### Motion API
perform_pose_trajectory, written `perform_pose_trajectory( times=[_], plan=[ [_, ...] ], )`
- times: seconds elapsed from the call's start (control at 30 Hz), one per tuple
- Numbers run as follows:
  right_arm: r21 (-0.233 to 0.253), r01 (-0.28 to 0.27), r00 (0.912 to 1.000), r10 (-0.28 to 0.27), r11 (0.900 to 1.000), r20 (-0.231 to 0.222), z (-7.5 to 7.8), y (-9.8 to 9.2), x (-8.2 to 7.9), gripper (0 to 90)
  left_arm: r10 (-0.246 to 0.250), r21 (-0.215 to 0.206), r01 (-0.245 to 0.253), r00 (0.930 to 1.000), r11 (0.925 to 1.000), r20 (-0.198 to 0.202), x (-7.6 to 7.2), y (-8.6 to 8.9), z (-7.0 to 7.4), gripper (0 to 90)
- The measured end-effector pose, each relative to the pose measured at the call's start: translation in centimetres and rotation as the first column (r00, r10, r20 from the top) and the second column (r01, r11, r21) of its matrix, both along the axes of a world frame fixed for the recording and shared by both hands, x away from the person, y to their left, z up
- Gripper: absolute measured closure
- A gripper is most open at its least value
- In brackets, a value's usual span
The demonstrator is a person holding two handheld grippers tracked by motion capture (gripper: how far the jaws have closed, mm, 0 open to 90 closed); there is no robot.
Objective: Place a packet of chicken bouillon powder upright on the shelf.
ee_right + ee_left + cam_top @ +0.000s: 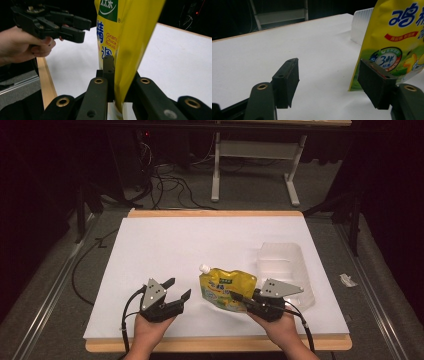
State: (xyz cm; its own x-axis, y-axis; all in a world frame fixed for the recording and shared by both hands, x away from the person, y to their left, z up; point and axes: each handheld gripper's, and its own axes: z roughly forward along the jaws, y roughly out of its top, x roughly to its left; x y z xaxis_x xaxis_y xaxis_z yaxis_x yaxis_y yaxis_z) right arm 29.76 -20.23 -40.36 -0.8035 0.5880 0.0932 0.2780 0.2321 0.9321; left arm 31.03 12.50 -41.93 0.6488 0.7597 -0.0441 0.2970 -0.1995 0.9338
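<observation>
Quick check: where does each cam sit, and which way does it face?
High view: above the person's side, looking forward and down at the table; both hands, left gripper, right gripper.
Left gripper view: rides the left gripper, facing the yellow pouch.
Right gripper view: rides the right gripper, jaws clamping the pouch.
Shared: the pouch.

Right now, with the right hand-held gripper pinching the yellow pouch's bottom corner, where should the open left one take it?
Probably the side edge facing the left hand-held gripper, coming in from the pouch's left. The yellow pouch is flat and thin along that seam, so the open jaws should close across it. The right hand-held gripper holds the lower corner, and the spout is up top.
</observation>
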Motion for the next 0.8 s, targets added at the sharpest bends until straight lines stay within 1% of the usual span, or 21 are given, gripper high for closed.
perform_pose_trajectory(
  times=[0.13,0.2,0.37,0.5,0.63,0.7,0.77,0.8],
  plan=[
    [0.009,0.012,0.9999,-0.012,1.0,0.008,0.5,-0.3,-0.1,85.9,0.002,-0.005,-0.002,1.0,1.0,-0.005,0.1,0.1,-0.1,34.0],
    [0.007,0.011,0.9998,-0.011,1.0,0.014,0.6,-0.4,-0.1,85.8,0.0,0.001,0.0,1.0,1.0,-0.007,0.1,0.1,-0.1,34.0],
    [0.025,0.005,0.9996,-0.006,1.0,0.029,1.1,-0.9,-0.3,85.9,-0.005,0.0,0.005,0.9999,1.0,-0.01,0.1,-0.1,-0.2,33.8],
    [0.03,0.003,0.9988,-0.005,1.0,0.048,1.7,-1.4,-0.4,85.9,-0.009,0.013,0.009,0.9997,0.9999,-0.024,0.2,-0.2,-0.4,33.0],
    [0.032,0.007,0.998,-0.009,0.999,0.062,2.1,-1.8,-0.5,86.0,-0.013,0.014,0.014,0.9991,0.9998,-0.04,0.4,-0.3,-0.5,32.5],
    [0.041,0.011,0.9976,-0.014,0.999,0.068,2.3,-2.0,-0.6,86.0,-0.016,0.019,0.017,0.999,0.9997,-0.042,0.4,-0.4,-0.5,32.3],
    [0.04,0.01,0.9975,-0.013,0.999,0.07,2.4,-2.2,-0.6,86.0,-0.017,0.018,0.018,0.999,0.9997,-0.042,0.4,-0.4,-0.5,32.3],
    [0.039,0.015,0.9968,-0.018,0.999,0.078,2.6,-2.4,-0.6,86.1,-0.019,0.02,0.02,0.9989,0.9996,-0.042,0.4,-0.4,-0.5,32.2]
  ],
)
